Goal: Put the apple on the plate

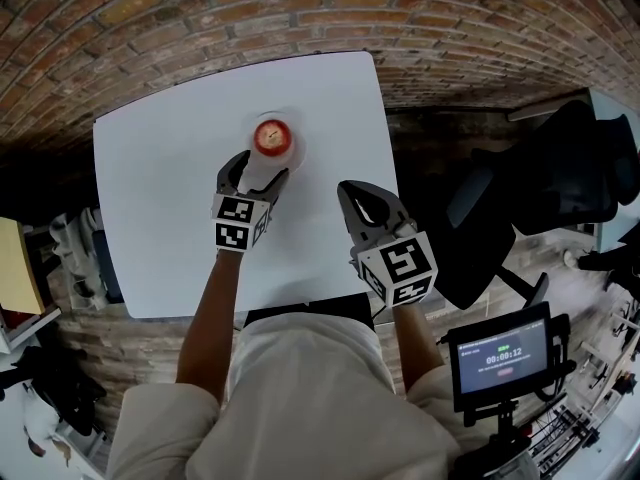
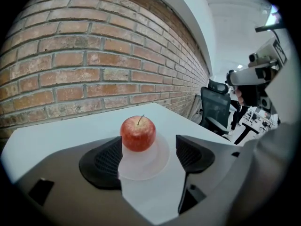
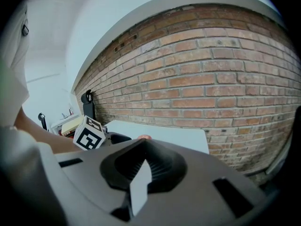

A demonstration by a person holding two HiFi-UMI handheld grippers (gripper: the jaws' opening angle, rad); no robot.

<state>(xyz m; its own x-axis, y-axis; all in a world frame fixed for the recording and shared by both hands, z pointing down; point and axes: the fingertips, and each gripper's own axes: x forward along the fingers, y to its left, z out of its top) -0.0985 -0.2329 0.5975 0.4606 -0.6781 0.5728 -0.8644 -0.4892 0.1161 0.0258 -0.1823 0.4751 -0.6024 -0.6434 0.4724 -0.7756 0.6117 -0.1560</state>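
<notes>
A red apple (image 1: 272, 136) (image 2: 138, 133) sits upright on a small white plate (image 1: 291, 154) (image 2: 157, 163) toward the far side of the white table (image 1: 160, 198). My left gripper (image 1: 259, 173) (image 2: 148, 155) is open just short of the plate. Its dark pads (image 2: 104, 162) stand on either side of the plate's near rim, apart from the apple and holding nothing. My right gripper (image 1: 358, 200) (image 3: 141, 149) hovers near the table's right front edge, jaws together and empty. In the right gripper view a sliver of the apple (image 3: 145, 137) shows behind the left gripper's marker cube (image 3: 88, 134).
A brick wall (image 1: 300, 8) (image 2: 84, 69) runs behind the table. A black office chair (image 1: 560, 178) stands to the right of the table, and a small screen on a stand (image 1: 503, 356) is at the lower right. Shelving and clutter (image 1: 60, 258) lie on the left.
</notes>
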